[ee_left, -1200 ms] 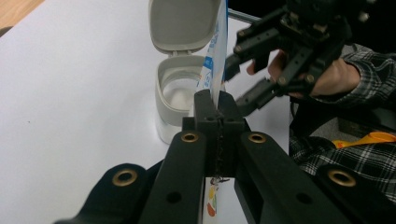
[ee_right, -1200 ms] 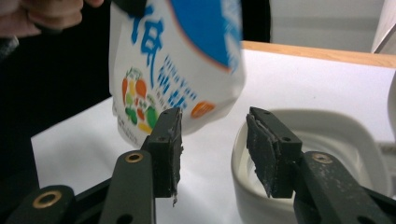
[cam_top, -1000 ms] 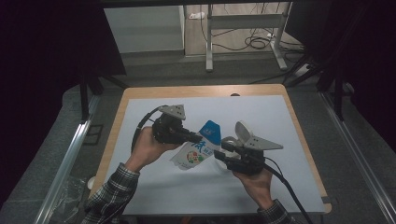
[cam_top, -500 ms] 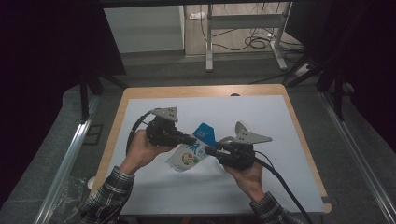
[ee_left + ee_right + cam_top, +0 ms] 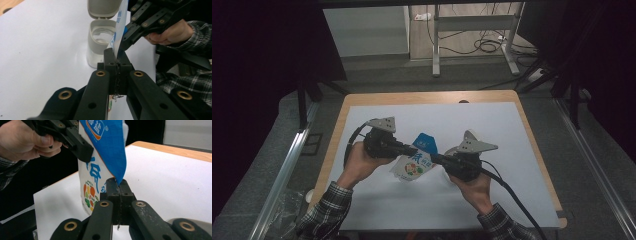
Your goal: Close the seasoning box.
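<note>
Both tongs, left (image 5: 408, 149) and right (image 5: 436, 159), are clamped on opposite edges of the salt bag (image 5: 414, 161), the right having just closed, holding it taut above the table (image 5: 522, 150) near the open jar (image 5: 101, 37).

A wooden table (image 5: 362, 102) is being shown from above, most of its top being covered by a white sheet (image 5: 492, 130) that is leaving a strip of bare wood exposed along the far edge and both sides. A small dark mark (image 5: 463, 101) is being seen on the wood near the far edge. In the left gripper view, a small grey container (image 5: 100, 42) with its hinged lid flipped open is standing directly on the white sheet.
</note>
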A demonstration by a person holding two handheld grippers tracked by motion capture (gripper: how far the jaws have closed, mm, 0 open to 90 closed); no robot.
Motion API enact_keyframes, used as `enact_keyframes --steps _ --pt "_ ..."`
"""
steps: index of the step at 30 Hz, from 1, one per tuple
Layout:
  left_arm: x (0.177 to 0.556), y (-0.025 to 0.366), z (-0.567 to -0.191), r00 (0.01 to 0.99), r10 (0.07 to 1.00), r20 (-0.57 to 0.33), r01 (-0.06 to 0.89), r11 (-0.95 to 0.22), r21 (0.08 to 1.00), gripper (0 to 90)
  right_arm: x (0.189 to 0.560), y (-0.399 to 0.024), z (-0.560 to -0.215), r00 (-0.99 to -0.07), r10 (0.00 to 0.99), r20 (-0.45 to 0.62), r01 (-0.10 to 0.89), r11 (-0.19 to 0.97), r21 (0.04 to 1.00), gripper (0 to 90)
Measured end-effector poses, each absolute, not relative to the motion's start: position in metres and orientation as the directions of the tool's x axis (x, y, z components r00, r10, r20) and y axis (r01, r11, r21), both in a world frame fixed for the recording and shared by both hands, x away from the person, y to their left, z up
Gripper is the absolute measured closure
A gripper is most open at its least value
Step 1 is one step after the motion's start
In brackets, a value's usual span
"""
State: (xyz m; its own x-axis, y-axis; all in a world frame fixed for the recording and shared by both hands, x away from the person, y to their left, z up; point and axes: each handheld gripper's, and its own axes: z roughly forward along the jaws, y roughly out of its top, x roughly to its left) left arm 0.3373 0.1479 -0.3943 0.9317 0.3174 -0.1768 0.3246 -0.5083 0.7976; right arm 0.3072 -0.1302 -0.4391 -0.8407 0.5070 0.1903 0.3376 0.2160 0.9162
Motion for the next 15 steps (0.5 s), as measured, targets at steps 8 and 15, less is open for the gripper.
enact_keyframes --steps 8,15 --pt "0.335 0.148 -0.404 0.914 0.389 -0.118 0.320 -0.509 0.799 70.5 0.308 -0.125 -0.434 -0.836 0.530 0.139 0.317 0.262 0.911 90.0" --pt "0.332 0.149 -0.410 0.882 0.466 -0.072 0.333 -0.507 0.795 47.1 0.312 -0.121 -0.432 -0.827 0.548 0.126 0.318 0.272 0.908 90.0"
